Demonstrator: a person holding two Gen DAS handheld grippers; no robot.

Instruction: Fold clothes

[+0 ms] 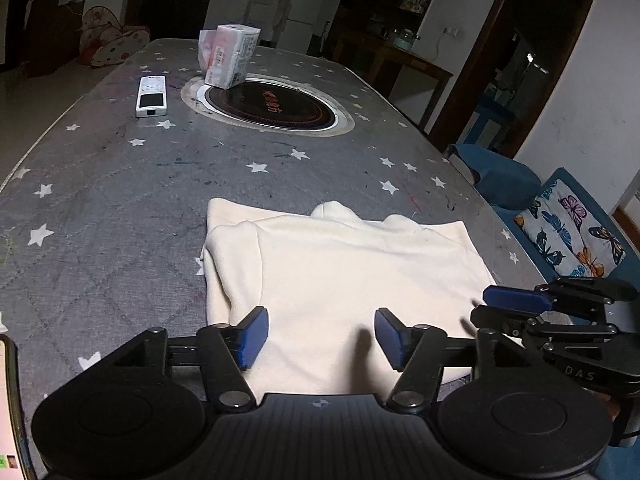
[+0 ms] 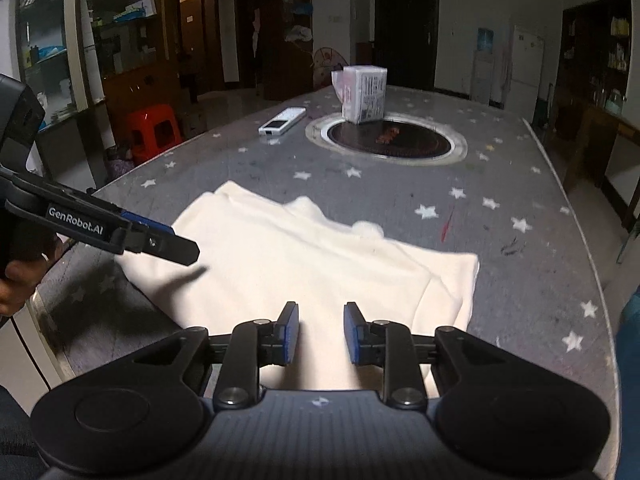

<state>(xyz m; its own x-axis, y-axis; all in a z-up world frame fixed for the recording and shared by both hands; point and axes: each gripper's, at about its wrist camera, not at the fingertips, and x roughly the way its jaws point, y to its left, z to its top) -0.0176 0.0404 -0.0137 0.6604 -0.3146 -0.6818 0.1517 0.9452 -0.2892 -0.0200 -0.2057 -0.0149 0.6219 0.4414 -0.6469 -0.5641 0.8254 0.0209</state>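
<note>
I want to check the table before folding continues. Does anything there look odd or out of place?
Yes. A tissue pack stands partly on the round cooktop set into the table, and the star-patterned table cover carries scribbled pen marks. The cream garment lies flat.

A cream garment (image 1: 344,280) lies folded flat on the table — sleeve tucked over, collar at the far edge, just ahead of both jaws

garment (image 1: 340,280) near hem behind tool body, box (image 2: 366,94) print too blurry
</note>
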